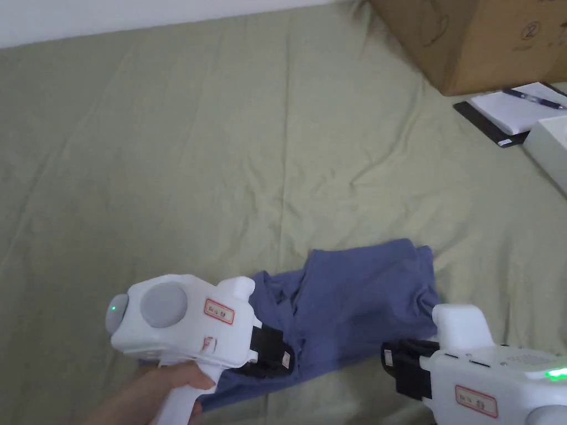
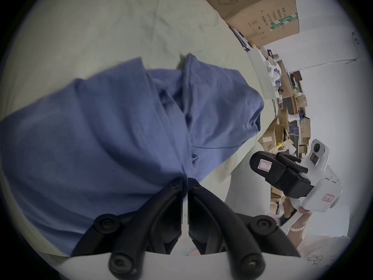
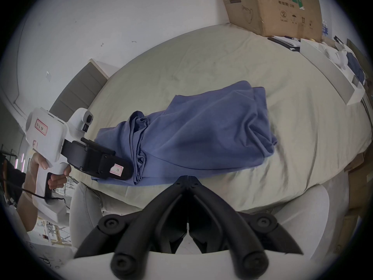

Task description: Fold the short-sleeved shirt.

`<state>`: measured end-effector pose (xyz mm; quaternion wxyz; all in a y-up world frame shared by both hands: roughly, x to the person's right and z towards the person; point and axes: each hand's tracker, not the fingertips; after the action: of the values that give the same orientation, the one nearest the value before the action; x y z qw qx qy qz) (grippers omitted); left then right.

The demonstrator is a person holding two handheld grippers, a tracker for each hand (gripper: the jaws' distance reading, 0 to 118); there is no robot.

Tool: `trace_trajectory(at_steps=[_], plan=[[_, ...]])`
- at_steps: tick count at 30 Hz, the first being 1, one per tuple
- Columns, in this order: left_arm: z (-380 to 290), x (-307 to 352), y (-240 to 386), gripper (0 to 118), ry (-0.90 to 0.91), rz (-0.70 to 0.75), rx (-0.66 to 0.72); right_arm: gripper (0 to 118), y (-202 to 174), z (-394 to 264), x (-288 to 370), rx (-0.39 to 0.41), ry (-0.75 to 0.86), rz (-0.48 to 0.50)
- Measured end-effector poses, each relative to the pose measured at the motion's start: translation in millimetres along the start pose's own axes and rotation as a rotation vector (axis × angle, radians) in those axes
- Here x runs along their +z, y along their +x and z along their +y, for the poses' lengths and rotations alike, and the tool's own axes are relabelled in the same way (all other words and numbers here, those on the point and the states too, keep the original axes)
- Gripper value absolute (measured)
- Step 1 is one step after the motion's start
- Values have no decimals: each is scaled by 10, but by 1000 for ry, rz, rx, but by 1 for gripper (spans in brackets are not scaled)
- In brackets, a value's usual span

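Lying bunched near the bed's [image 1: 166,138] front edge, the blue short-sleeved shirt [image 1: 354,299] is pinched between the left gripper's [image 2: 185,180] closed jaws. The right gripper [image 3: 188,178] hangs beside it, jaws together, holding nothing. Cardboard box [image 1: 476,39] lettering at the far right corner is illegible.
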<state>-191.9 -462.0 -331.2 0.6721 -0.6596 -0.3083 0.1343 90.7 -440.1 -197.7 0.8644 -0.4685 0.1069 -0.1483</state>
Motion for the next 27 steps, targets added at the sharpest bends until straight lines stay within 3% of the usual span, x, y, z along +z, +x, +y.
trace_trajectory(at_steps=[5, 11, 18, 24, 25, 26, 27], plan=[[-39, 68, 154, 4, -2, -127, -38, 0, 22, 24, 27, -21, 12, 5], [-126, 617, 221, 4, 118, -67, -166, 0, -56, 53, 7, 20, 12, 14], [-458, 1497, -276, 4, 285, 6, -67, 0, -149, 30, -28, 51, 0, 41], [-773, 1699, -915, 4, 359, -81, 84, 0, -229, 5, -100, 74, -23, 56], [-789, 1656, -1037, 7, 364, -112, 113, 0, -244, 7, -113, 79, -28, 56], [-801, 1593, -1161, 22, 373, -135, 166, 0, -263, 11, -122, 85, -33, 56], [-801, 1541, -1248, 49, 370, -161, 194, 0, -278, 15, -127, 89, -36, 56]])
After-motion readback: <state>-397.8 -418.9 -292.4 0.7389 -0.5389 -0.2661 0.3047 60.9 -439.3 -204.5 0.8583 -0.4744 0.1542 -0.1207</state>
